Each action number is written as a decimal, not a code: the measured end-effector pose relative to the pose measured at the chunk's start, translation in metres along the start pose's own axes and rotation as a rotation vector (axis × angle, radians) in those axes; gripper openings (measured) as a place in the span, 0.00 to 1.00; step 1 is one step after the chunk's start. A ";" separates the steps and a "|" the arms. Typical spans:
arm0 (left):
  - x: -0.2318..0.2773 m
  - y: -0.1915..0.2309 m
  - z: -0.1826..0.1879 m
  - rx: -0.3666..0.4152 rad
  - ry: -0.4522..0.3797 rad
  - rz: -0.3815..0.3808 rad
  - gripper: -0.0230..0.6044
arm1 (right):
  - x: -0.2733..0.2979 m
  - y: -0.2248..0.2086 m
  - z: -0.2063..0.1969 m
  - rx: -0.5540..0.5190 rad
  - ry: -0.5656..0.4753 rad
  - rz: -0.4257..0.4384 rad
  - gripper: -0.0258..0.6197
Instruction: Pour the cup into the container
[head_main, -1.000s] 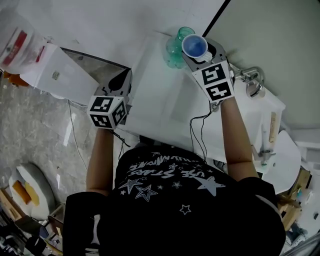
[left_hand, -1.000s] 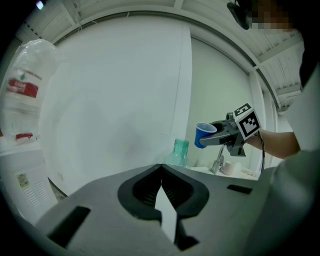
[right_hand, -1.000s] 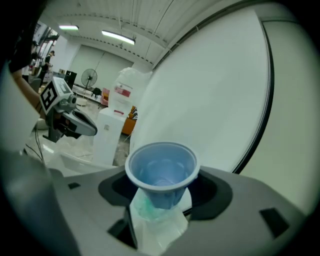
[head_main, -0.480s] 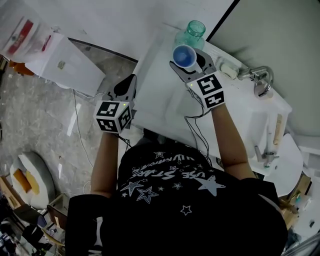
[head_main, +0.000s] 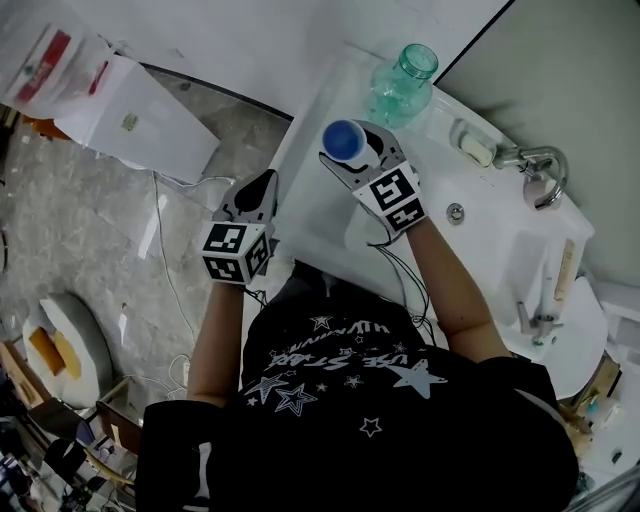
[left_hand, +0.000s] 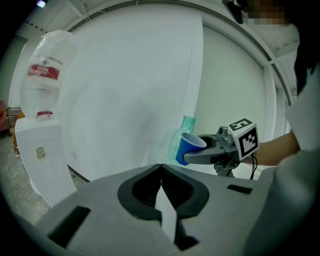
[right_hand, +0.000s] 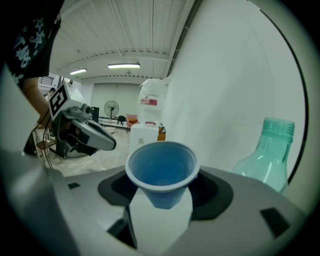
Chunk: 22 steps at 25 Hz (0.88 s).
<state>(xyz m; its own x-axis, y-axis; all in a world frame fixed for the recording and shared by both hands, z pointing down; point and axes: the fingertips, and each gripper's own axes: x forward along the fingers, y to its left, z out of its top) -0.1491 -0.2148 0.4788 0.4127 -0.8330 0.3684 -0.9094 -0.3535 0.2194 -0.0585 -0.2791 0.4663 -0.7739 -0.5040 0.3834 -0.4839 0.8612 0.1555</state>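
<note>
The white counter (head_main: 325, 215) fills mid-frame in the head view, and the green bottle (head_main: 403, 80) stands at its upper edge. Off the counter's left side hangs the left tool (head_main: 258, 190), jaws pressed together on nothing. The right tool (head_main: 350, 152) pinches the blue cup (head_main: 342, 137) upright, near the bottle but not over it. This looks like the carry step: next, the rim has to come over that narrow neck and tip slowly.
</note>
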 end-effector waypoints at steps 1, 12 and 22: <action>0.000 0.002 -0.002 -0.005 0.005 0.001 0.05 | 0.006 0.003 -0.004 0.002 0.007 0.008 0.50; 0.008 0.029 -0.025 -0.057 0.064 0.008 0.05 | 0.064 0.017 -0.045 0.056 0.099 0.067 0.51; 0.015 0.047 -0.032 -0.085 0.076 0.021 0.05 | 0.085 0.032 -0.065 0.064 0.156 0.124 0.51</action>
<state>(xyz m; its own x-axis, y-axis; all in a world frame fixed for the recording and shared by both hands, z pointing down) -0.1842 -0.2308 0.5240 0.3993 -0.8043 0.4401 -0.9115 -0.2964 0.2853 -0.1131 -0.2904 0.5628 -0.7590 -0.3736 0.5332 -0.4173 0.9078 0.0421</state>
